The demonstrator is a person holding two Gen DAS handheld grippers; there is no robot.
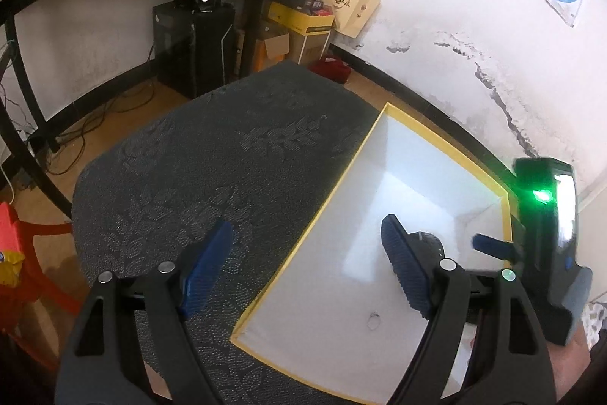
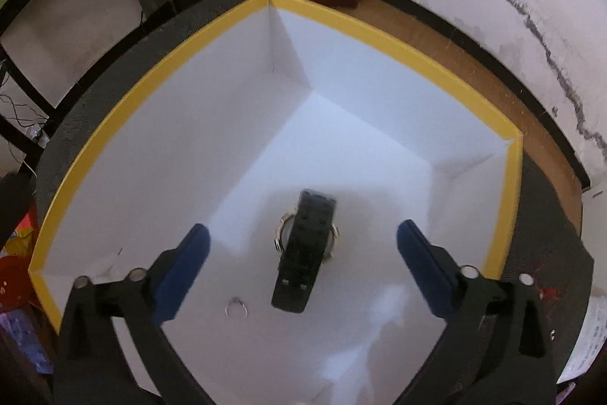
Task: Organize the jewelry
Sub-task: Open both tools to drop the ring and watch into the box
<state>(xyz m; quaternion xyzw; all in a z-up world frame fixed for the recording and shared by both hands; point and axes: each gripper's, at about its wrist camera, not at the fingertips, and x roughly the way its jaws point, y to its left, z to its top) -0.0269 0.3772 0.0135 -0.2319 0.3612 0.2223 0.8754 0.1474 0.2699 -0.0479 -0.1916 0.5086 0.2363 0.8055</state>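
Blue-padded fingers (image 2: 186, 272) of my right jaws (image 2: 303, 253) fill the lower part of the right wrist view, spread wide and released, pressing on nothing. Between them, apart from both pads, a black-strapped watch (image 2: 305, 249) lies on the white floor of a yellow-rimmed box (image 2: 125, 109), its strap running away from the camera and its metal case showing at both sides. Nearer the left pad and closer to the camera, a small silver ring (image 2: 236, 308) lies on the same floor, apart from the watch. Both pieces sit in the near half of the box, toward its right wall rather than its far corner.

From the left wrist view, my left jaws (image 1: 307, 276) stand open and empty, one finger (image 1: 206, 272) over the dark patterned cloth (image 1: 212, 154) of the bench, the other over the box interior. The left long rim of the box (image 1: 322, 215) passes between the two fingers. The box occupies the right side of the bench, its far corner close to the bench's far right edge. The ring (image 1: 373, 321) shows as a small loop on the box floor near the near-left corner. My right jaws (image 1: 493, 247) enter at the right edge, a green lamp lit on their body, with the watch (image 1: 425, 241) partly hidden behind my left finger.
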